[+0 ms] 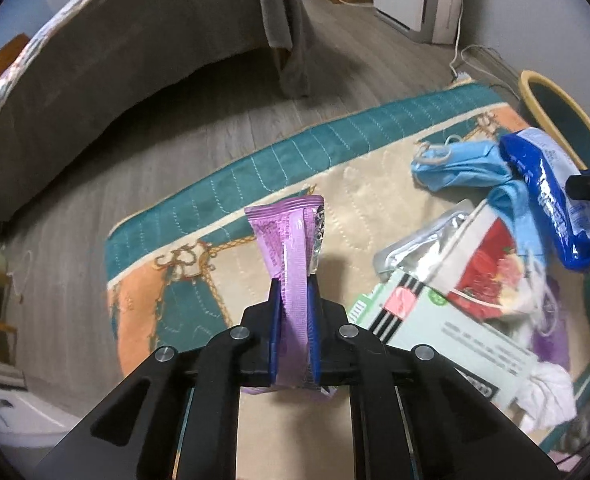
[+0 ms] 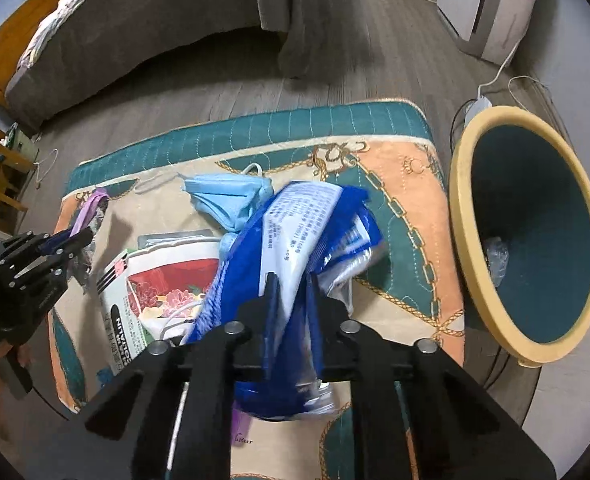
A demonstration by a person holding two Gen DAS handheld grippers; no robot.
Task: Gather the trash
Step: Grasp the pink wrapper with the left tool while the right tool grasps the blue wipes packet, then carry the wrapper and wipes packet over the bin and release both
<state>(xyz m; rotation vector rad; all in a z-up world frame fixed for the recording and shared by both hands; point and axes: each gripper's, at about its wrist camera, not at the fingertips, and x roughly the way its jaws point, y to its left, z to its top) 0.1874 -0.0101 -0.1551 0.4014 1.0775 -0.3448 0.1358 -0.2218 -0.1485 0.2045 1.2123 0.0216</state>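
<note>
Since both grippers already have a catch, here's how it looks: the left gripper is clamped on a purple wrapper, the right gripper pinches a blue packet above the mat. Both look featherlight, crinkly and slick, so I'd grip mid-body across a fold. The bin sits at 3 o'clock of the mat.

A patterned mat, teal-edged with orange and cream panels, lies on the wooden floor. On it rest blue face masks, a red flowered packet over a pale box, and crumpled white tissue. A bin lies tipped just right of the mat.
</note>
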